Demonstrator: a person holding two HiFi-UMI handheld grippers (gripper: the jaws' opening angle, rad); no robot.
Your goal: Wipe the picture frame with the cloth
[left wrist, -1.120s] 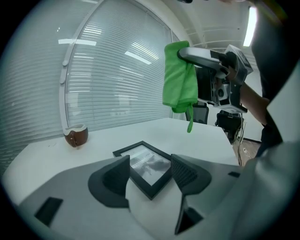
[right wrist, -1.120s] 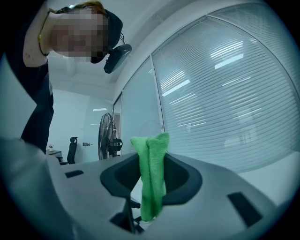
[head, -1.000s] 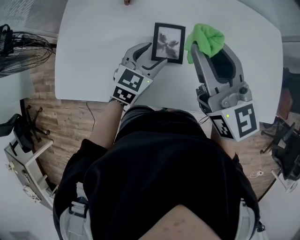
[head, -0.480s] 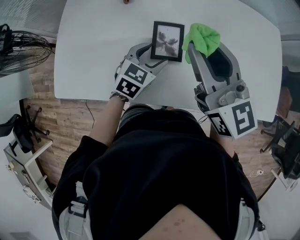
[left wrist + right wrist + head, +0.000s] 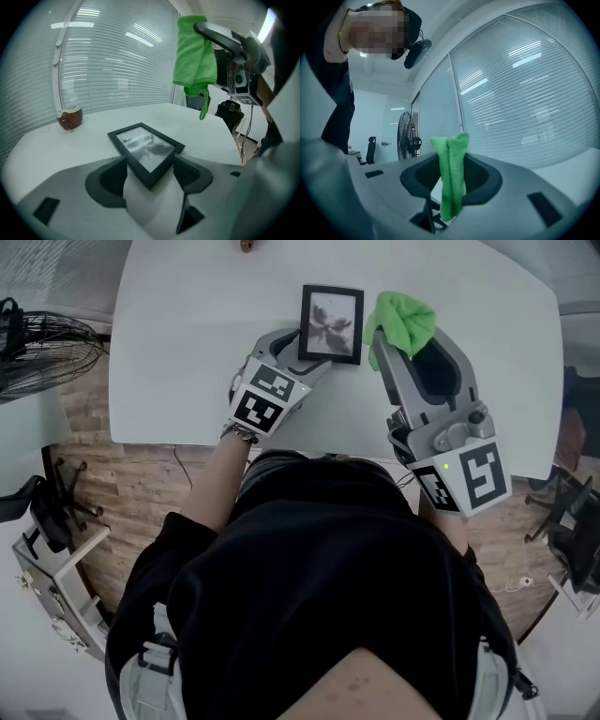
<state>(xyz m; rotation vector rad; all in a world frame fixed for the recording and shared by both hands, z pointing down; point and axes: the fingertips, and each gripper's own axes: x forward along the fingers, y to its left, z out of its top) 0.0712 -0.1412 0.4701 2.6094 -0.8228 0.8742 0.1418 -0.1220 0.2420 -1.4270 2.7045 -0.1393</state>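
A black picture frame [image 5: 331, 324] with a grey print lies flat on the white table [image 5: 187, 334]. My left gripper [image 5: 305, 351] reaches it from the near side. Its jaws have just been opening, and the frame's near corner [image 5: 146, 147] lies between them with a gap on each side. To the right, my right gripper [image 5: 412, 338] is held above the table, shut on a folded green cloth [image 5: 403, 322]. In the right gripper view the cloth [image 5: 452, 178] hangs pinched between the pads. The left gripper view shows the cloth [image 5: 192, 56] hanging above and right of the frame.
A small brown cup-like object [image 5: 69, 118] stands at the table's far edge, against the window blinds. A floor fan [image 5: 47, 343] is left of the table, and office chairs [image 5: 47, 502] stand on the wooden floor. The table's near edge runs just under both grippers.
The left gripper has sunk toward the table and its jaws have widened around the frame's corner. The frame now sits slightly further left. The right gripper and cloth have barely shifted.
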